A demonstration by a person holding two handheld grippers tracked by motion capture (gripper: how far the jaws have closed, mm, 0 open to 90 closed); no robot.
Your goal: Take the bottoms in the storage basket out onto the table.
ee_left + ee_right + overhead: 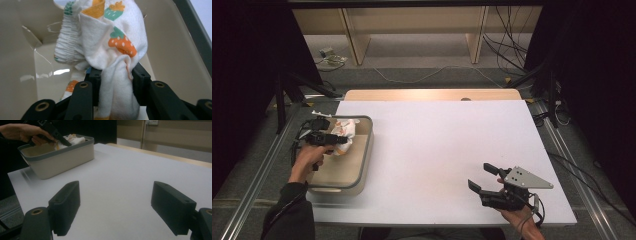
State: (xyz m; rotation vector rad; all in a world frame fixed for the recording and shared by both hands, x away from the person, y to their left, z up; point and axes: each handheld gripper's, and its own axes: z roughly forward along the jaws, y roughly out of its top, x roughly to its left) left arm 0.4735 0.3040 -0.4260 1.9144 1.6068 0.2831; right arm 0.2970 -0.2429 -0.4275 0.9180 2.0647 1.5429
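Left gripper [116,80] clamps strawberry-print cloth [110,42], long axis upright, inside bin [364,150]; right gripper [486,177] wide open, empty.

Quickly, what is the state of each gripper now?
Left gripper: shut on the cloth, inside the tub.
Right gripper: open, holding nothing.

Between the black left gripper [116,82] jaws: a white cloth [117,45] with orange-and-green strawberry prints. Around it, a beige bin [362,172], grey-rimmed.
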